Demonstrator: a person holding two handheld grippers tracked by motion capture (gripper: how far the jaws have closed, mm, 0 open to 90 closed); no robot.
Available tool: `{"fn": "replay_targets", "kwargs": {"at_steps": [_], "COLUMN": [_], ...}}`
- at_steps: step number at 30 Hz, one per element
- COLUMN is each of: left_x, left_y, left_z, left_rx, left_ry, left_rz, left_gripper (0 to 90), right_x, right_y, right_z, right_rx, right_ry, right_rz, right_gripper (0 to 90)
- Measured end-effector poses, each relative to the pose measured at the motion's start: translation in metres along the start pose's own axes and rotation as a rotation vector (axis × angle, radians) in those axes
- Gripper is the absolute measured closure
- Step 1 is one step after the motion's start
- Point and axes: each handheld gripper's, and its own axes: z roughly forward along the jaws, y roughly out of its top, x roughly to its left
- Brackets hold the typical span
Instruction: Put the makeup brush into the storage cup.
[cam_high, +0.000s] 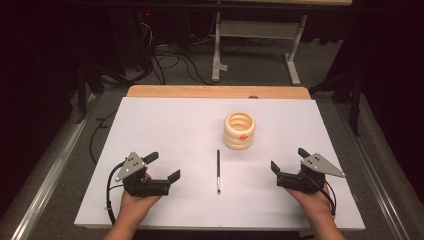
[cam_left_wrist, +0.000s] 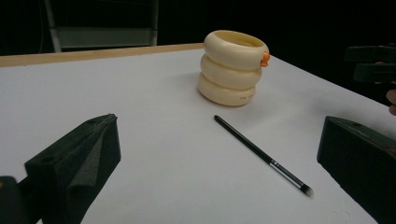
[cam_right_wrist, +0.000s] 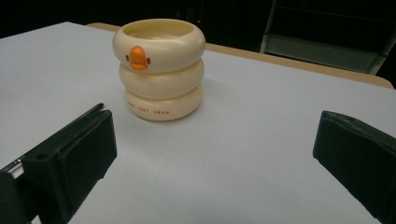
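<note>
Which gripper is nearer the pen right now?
Left, slightly. The left gripper sits open to the left of the black pen, level with its shaft. The right gripper is open on the pen's other side, a little farther off.

Left gripper (cam_high: 164, 167): black body, blocky foam-padded jaws, grey three-cornered plate with dark screws, black looping cable. Right gripper (cam_high: 289, 160): same build. Forearms bare.

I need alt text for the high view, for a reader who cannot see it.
A cream holder of three stacked rings stands on a white table, with a thin black brush lying just in front of it. Two hands hold an open left claw and right claw at either side.
</note>
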Motion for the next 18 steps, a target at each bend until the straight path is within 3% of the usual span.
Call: {"fn": "replay_targets", "kwargs": {"at_steps": [18], "left_x": [-0.0030], "left_y": [0.0007], "left_z": [0.0002], "left_rx": [-0.003], "left_ry": [-0.013], "left_rz": [0.011], "left_gripper": [0.3], "right_x": [-0.0056], "right_y": [-0.0004], "right_z": [-0.0015], "right_rx": [-0.018], "right_ry": [-0.021], "right_rz": [0.001], "right_gripper": [1.1]}}
